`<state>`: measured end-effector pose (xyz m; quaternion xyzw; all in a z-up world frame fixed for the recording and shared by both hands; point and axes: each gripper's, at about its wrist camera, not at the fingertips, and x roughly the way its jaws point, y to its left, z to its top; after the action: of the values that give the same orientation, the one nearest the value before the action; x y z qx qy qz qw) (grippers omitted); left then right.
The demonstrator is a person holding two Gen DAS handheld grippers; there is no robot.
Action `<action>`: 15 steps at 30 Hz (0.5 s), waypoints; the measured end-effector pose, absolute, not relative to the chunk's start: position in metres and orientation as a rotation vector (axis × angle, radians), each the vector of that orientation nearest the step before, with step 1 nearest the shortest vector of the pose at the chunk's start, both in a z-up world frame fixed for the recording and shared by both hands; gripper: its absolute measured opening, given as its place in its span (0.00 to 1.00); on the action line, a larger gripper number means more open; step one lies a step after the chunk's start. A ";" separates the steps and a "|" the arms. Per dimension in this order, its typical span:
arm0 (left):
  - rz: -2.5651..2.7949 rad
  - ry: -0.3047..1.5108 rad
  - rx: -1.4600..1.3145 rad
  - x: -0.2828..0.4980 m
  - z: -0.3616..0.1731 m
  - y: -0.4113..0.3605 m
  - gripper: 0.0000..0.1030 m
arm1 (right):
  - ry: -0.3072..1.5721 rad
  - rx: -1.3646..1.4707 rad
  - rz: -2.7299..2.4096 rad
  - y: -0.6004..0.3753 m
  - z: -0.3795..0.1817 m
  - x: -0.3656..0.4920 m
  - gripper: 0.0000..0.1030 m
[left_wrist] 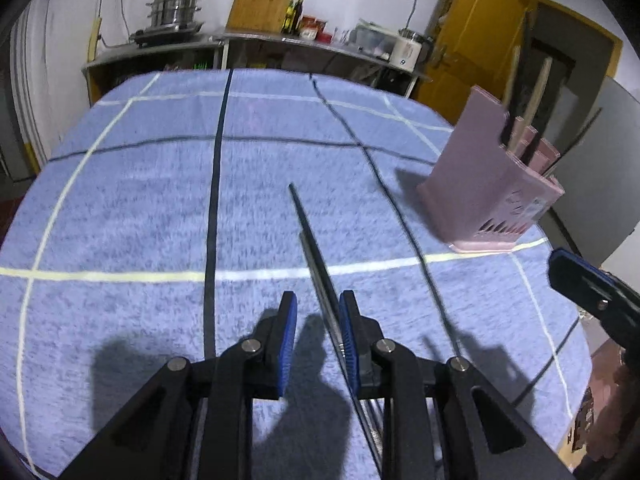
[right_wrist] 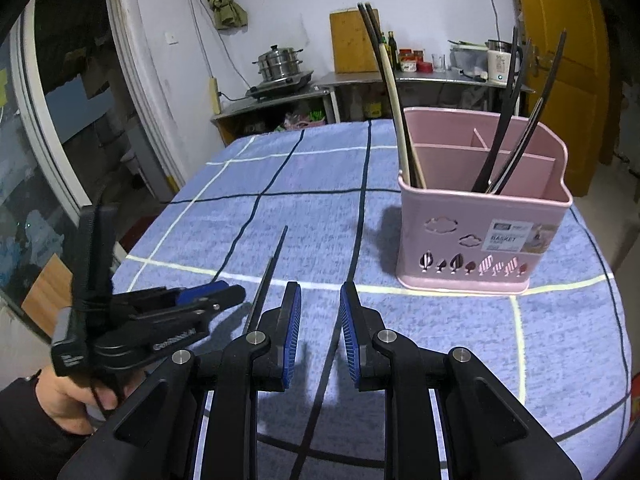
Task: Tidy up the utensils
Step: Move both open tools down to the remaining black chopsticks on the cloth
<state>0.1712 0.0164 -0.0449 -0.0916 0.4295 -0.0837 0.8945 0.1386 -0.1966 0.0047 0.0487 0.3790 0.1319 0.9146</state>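
Left tongs [left_wrist: 318, 340] carry dark chopsticks [left_wrist: 310, 236] against one pad (clamped or not, I cannot tell), long axis pointing ahead over the table [left_wrist: 120, 208]. Pink basket [right_wrist: 480, 236] sits nearer the empty, open right tongs [right_wrist: 320, 336].

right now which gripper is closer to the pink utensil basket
Right. The right gripper faces the pink basket just ahead; the left gripper sits farther off, with chopsticks between its jaws.
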 end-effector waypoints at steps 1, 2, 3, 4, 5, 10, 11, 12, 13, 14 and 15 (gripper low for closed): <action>-0.162 0.901 -0.186 0.173 -0.049 0.016 0.22 | 0.784 0.102 0.273 -0.197 0.002 0.140 0.20; -0.155 0.913 -0.186 0.174 -0.053 0.016 0.22 | 0.788 0.104 0.274 -0.198 0.001 0.141 0.20; -0.151 0.922 -0.187 0.176 -0.055 0.015 0.22 | 0.791 0.105 0.275 -0.198 -0.001 0.142 0.20; -0.147 0.921 -0.185 0.175 -0.057 0.014 0.22 | 0.794 0.107 0.276 -0.198 -0.003 0.143 0.20; -0.144 0.915 -0.178 0.175 -0.057 0.013 0.23 | 0.797 0.109 0.277 -0.199 -0.004 0.143 0.20; -0.141 0.900 -0.147 0.175 -0.058 0.005 0.31 | 0.808 0.123 0.280 -0.201 -0.010 0.145 0.20; -0.134 0.898 -0.138 0.175 -0.058 0.003 0.31 | 0.809 0.124 0.280 -0.200 -0.011 0.145 0.20; -0.129 0.896 -0.132 0.175 -0.057 0.002 0.31 | 0.809 0.125 0.281 -0.200 -0.011 0.145 0.20; -0.123 0.894 -0.127 0.176 -0.057 0.001 0.31 | 0.811 0.126 0.282 -0.200 -0.012 0.146 0.20; -0.118 0.892 -0.127 0.176 -0.057 0.001 0.31 | 0.811 0.127 0.284 -0.200 -0.012 0.146 0.20; -0.110 0.892 -0.127 0.176 -0.057 0.001 0.31 | 0.812 0.127 0.286 -0.200 -0.012 0.146 0.20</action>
<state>0.1758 0.0011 -0.0568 -0.0615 0.4309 -0.0533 0.8987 0.1463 -0.2001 -0.0123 0.0616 0.3931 0.1384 0.9069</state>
